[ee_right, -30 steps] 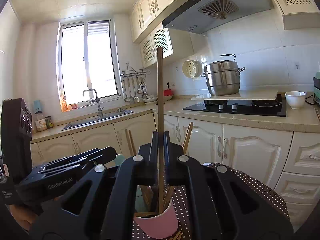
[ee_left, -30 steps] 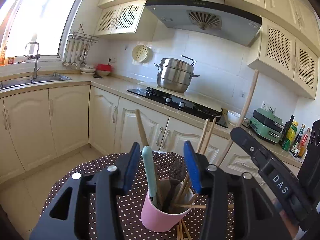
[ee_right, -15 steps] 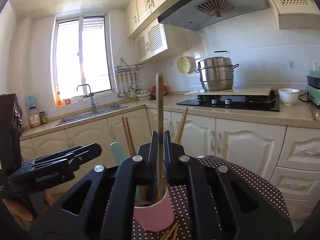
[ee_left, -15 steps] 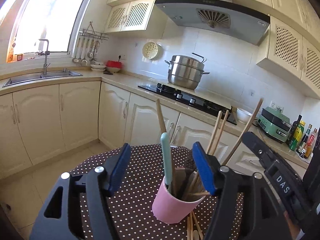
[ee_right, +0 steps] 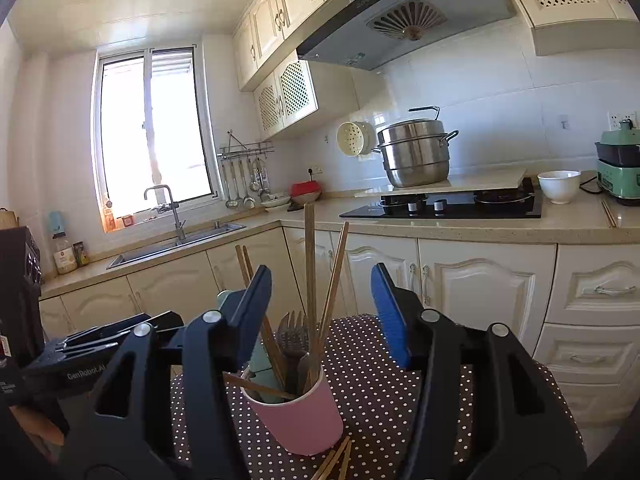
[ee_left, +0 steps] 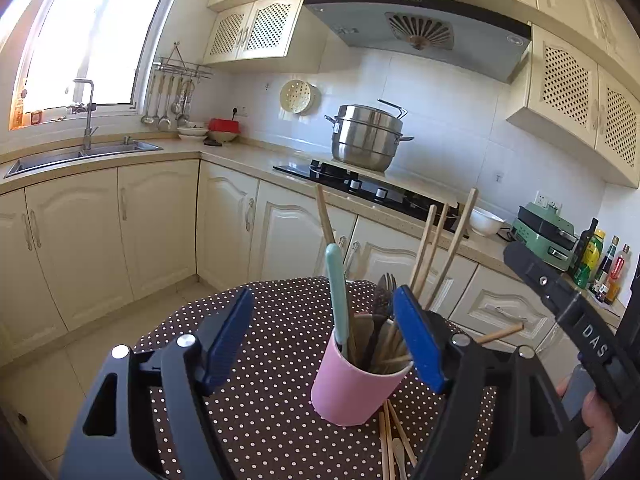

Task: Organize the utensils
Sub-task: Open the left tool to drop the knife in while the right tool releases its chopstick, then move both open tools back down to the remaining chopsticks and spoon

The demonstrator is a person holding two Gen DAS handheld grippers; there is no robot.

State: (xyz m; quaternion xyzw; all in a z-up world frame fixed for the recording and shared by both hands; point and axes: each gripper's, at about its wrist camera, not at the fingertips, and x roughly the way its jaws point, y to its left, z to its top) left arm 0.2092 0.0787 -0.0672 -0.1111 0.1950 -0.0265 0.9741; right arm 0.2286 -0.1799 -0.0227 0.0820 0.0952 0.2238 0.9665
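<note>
The right gripper point(ee_right: 322, 312) is released: its blue pads point(ee_right: 390, 318) stand wide apart with nothing between them. One second ago the same jaws were clamped on a long wooden chopstick held upright over the cup. That chopstick point(ee_right: 310, 276) now stands free in the pink cup point(ee_right: 298, 418), its tip rising above the other utensils.

The left gripper point(ee_left: 322, 334) is also released, its fingers point(ee_left: 418, 340) spread to either side of the cup without touching it. Its opening is wider than in the earlier frame, and the unit has pulled back, so more of the table shows in front of it.

The pink cup point(ee_left: 354, 386) stands on the polka-dot tablecloth point(ee_left: 276, 360), toward the near edge of the table. It holds:
- a teal-handled utensil point(ee_left: 336, 292), leaning slightly left in the left wrist view;
- a metal fork point(ee_right: 294, 330), tines up;
- several wooden chopsticks point(ee_left: 424, 254), fanned outward;
- one chopstick point(ee_right: 260, 388) lying across the rim.

Loose chopsticks point(ee_left: 390, 436) lie on the cloth at the base of the cup, on its near side.

In the left wrist view the right gripper's body point(ee_left: 576, 328) is at the right edge, lower than one second ago.
</note>
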